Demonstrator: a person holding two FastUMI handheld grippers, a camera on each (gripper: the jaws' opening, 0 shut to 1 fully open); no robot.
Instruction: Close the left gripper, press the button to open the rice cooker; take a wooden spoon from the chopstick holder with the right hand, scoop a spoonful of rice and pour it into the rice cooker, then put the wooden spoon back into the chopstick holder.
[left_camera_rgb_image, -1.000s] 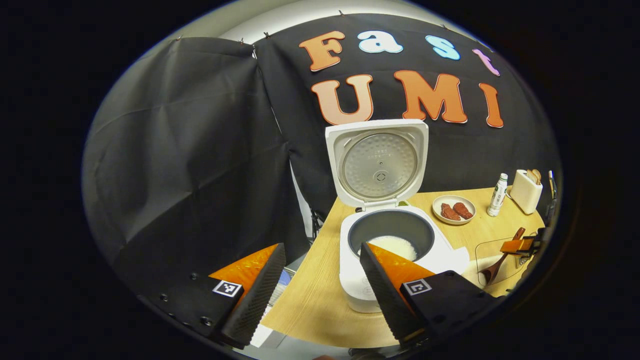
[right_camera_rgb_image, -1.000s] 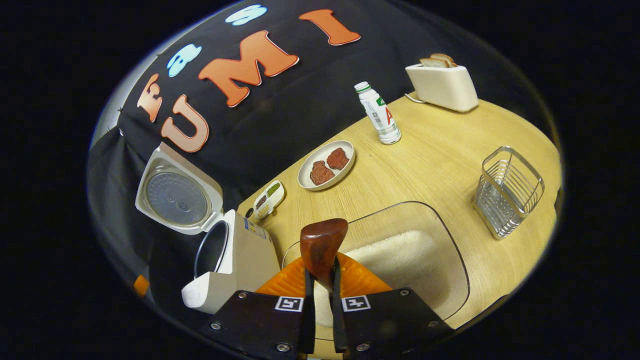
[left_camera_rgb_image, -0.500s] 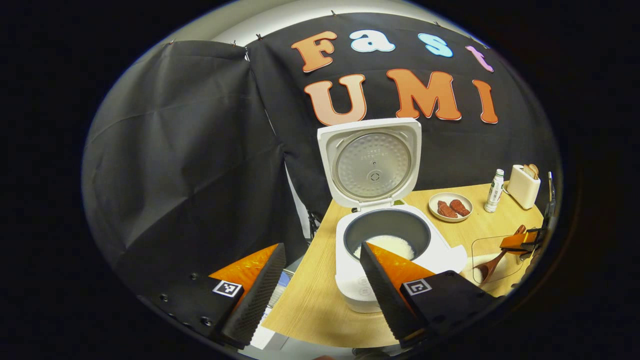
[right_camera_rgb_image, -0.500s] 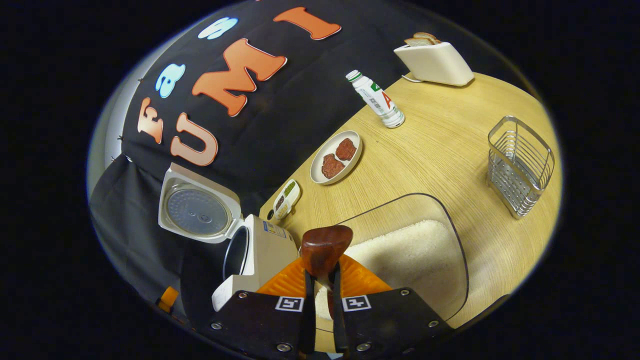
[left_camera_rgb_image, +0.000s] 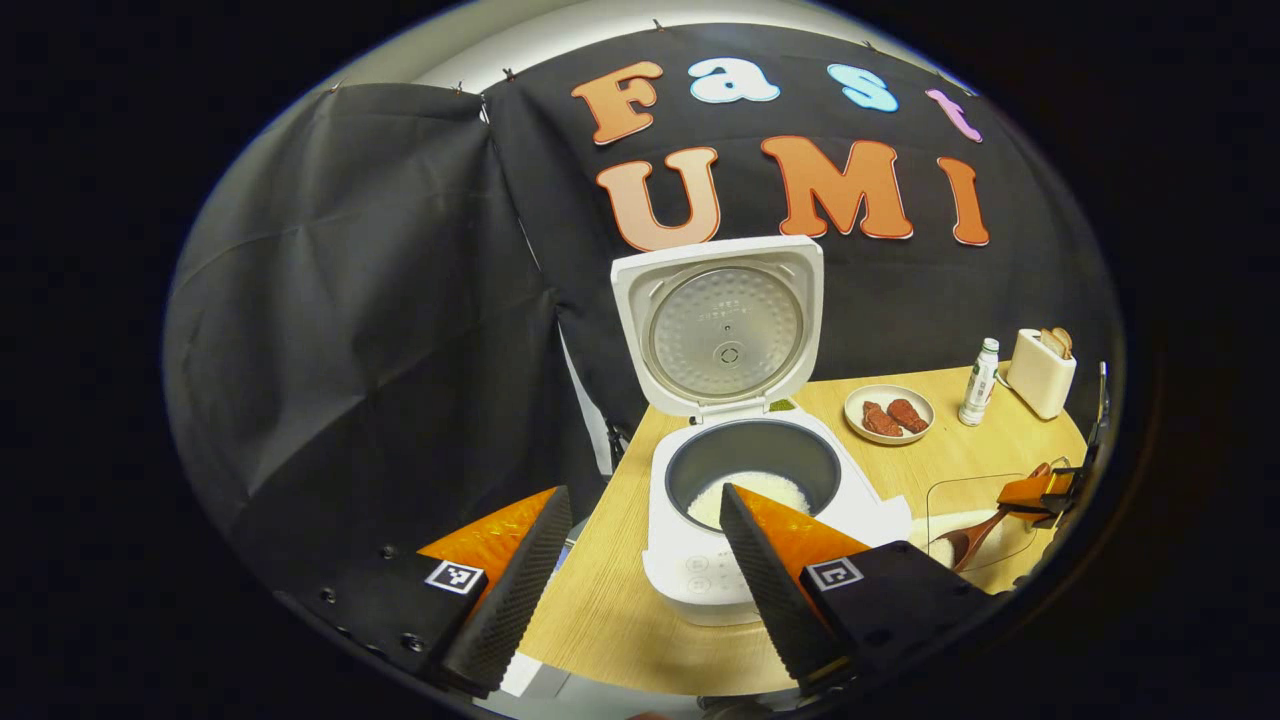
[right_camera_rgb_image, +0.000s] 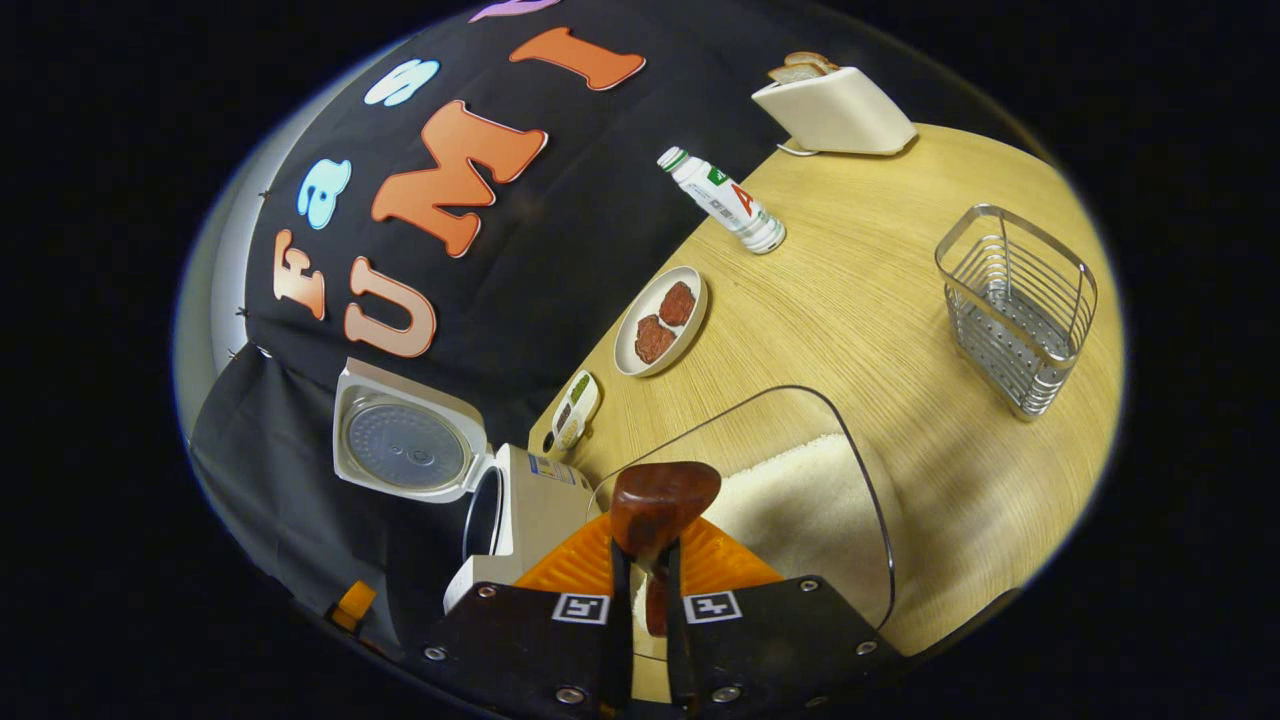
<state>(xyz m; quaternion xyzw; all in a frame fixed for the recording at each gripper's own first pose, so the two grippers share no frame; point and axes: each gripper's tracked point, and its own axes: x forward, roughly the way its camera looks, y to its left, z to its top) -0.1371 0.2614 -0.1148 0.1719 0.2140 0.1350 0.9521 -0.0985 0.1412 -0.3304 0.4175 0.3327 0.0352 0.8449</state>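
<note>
While the right claw (right_camera_rgb_image: 641, 600) clamps the wooden spoon (right_camera_rgb_image: 660, 505), hiding its bowl, the left claw (left_camera_rgb_image: 640, 560) gapes wide.

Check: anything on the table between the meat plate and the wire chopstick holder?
Nothing: bare table between plate and chopstick holder, right gripper view.

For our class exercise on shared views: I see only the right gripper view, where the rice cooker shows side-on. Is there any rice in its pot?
Observer: Yes. The left gripper view looks down into the rice cooker; white rice lies on the pot's bottom.
Operator: Where is the spoon's bowl? My jaws hide it.
Observer: The wooden spoon slants down from the right gripper, with its bowl low in the clear box.
Operator: And the left gripper?
Observer: The left gripper has its jaws apart and holds nothing.
</note>
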